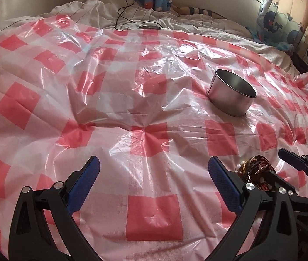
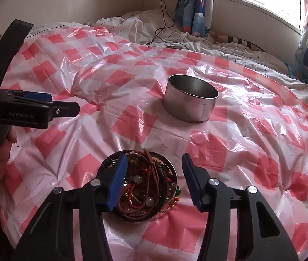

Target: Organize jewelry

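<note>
A shallow metal lid (image 2: 171, 198) holds a tangle of corded and beaded bracelets (image 2: 147, 182) on the red-checked plastic sheet. My right gripper (image 2: 154, 180) is open and hovers just above the pile, its left finger over the pile's left side. An empty round metal tin (image 2: 190, 99) stands upright farther back. In the left wrist view the tin (image 1: 232, 94) is at centre right and the bracelets (image 1: 255, 169) show at lower right between the right gripper's fingers. My left gripper (image 1: 154, 187) is open and empty over bare sheet, left of the pile.
The checked plastic sheet (image 1: 132, 108) covers a soft bed with white bedding (image 2: 143, 24) behind. A black cable (image 2: 165, 21) runs from a wall charger onto the bedding. Whale-print curtains (image 2: 195, 6) and a window lie at the back right.
</note>
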The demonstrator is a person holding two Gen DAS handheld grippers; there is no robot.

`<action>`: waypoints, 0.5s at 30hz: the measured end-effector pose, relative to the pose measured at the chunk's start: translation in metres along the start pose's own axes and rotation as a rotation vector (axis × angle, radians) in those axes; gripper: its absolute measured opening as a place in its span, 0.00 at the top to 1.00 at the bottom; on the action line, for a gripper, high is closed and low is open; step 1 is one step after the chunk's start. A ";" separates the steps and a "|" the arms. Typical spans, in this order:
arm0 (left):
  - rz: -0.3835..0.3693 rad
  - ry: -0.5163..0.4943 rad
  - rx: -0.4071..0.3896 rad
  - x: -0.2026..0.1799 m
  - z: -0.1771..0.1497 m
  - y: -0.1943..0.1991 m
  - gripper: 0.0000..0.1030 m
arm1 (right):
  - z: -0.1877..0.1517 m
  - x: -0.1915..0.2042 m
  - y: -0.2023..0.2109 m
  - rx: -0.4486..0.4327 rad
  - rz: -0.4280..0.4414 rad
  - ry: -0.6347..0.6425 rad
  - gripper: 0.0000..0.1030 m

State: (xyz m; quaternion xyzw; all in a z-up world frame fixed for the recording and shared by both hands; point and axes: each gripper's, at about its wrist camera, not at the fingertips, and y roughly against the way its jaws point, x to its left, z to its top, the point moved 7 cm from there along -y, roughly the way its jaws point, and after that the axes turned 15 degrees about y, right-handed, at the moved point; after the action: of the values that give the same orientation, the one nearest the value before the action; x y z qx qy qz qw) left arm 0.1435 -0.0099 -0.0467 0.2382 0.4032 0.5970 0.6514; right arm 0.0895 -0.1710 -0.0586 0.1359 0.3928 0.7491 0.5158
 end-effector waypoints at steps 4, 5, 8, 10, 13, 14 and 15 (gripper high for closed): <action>-0.004 -0.017 0.010 -0.006 -0.005 0.000 0.07 | -0.004 -0.003 -0.014 0.042 0.038 -0.022 0.74; -0.002 -0.020 0.012 -0.007 -0.005 0.000 0.07 | -0.005 -0.004 -0.014 0.044 0.029 -0.024 0.79; -0.007 -0.024 0.020 -0.009 -0.006 -0.001 0.07 | -0.007 -0.010 -0.010 0.029 0.025 -0.053 0.89; -0.015 -0.036 0.021 -0.012 -0.007 0.000 0.07 | -0.006 -0.015 -0.005 0.007 0.021 -0.078 0.92; -0.059 -0.094 0.030 -0.027 -0.014 0.002 0.07 | -0.003 -0.026 0.006 -0.058 0.061 -0.173 0.94; -0.080 -0.121 0.038 -0.033 -0.018 0.003 0.07 | -0.002 -0.029 0.008 -0.076 0.081 -0.204 0.94; -0.103 -0.151 0.048 -0.042 -0.023 0.003 0.07 | -0.001 -0.032 0.011 -0.093 0.099 -0.233 0.94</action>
State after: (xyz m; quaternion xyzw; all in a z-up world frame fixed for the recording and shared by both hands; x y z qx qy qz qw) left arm 0.1248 -0.0539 -0.0475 0.2770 0.3787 0.5331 0.7040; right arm 0.0955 -0.2014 -0.0452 0.2172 0.2878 0.7703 0.5260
